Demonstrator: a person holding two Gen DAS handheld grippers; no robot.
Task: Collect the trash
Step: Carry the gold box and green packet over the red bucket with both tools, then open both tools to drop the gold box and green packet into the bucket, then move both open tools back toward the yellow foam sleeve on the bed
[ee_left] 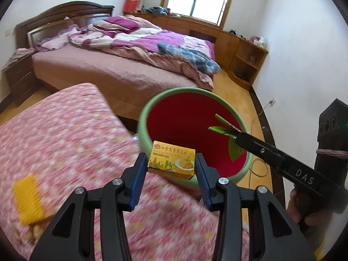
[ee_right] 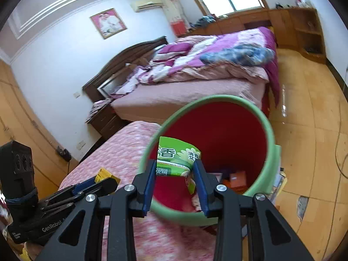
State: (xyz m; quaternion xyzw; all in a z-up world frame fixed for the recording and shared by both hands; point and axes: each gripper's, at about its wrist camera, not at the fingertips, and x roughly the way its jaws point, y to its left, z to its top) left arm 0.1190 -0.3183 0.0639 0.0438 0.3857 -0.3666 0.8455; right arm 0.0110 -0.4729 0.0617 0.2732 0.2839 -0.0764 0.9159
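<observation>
My left gripper (ee_left: 170, 166) is shut on a small yellow green-bean-cake box (ee_left: 171, 161), held just before the near rim of a green bin (ee_left: 152, 106) with a red inside. My right gripper (ee_right: 175, 174) is shut on a crumpled green wrapper (ee_right: 178, 158), held over the bin's (ee_right: 271, 134) mouth. In the left wrist view the right gripper (ee_left: 221, 128) reaches in from the right with the green wrapper (ee_left: 219, 130) over the bin's opening. The right wrist view shows the left gripper (ee_right: 95, 180) at lower left with the yellow box (ee_right: 104, 175). Orange boxes (ee_right: 237, 178) lie at the bin's bottom.
The bin stands beside a pink flowered mattress (ee_left: 65, 143); a yellow ridged piece (ee_left: 28, 202) lies on it at the left. Behind is a bed (ee_left: 121, 65) with purple bedding, wooden cabinets (ee_left: 239, 50) under the window, and a wooden floor (ee_right: 304, 130) with cables.
</observation>
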